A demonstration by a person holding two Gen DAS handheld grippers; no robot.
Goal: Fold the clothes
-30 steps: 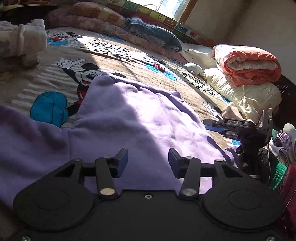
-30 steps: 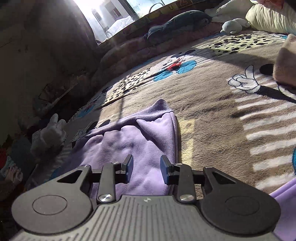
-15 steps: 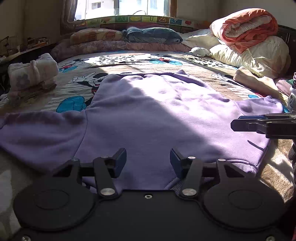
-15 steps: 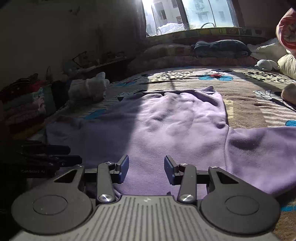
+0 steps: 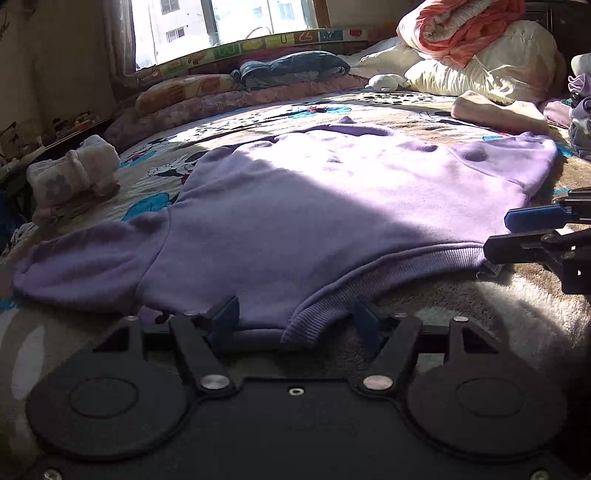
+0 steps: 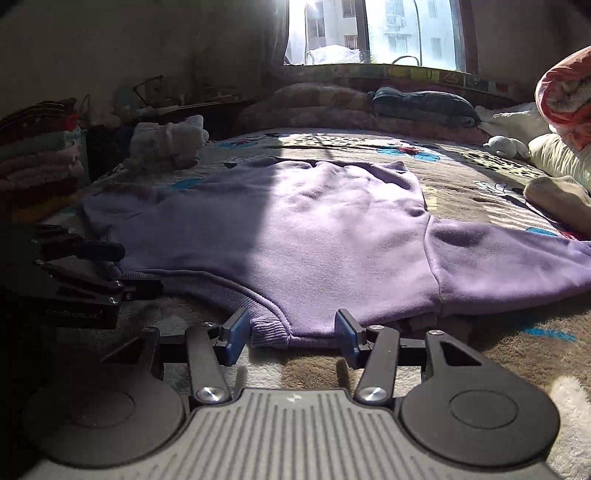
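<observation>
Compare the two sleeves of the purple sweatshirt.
In the left wrist view, the left sleeve lies in shadow, near the white folded bundle. The right sleeve is sunlit, near the cream garment. Both lie spread flat outward on the cartoon blanket, unfolded, same purple fleece.

Sweatshirt [image 5: 314, 206] flat on blanket [image 5: 461, 295], hem nearest, sleeves out left and right. Left gripper [image 5: 293, 319] and right gripper [image 6: 290, 330] at hem corners. Folded bundle [image 5: 70, 173] left of sweatshirt; rolled quilt [image 5: 461, 29] on pillows [image 5: 498, 74] behind right; clothes stack [image 6: 37, 155] far left.
</observation>
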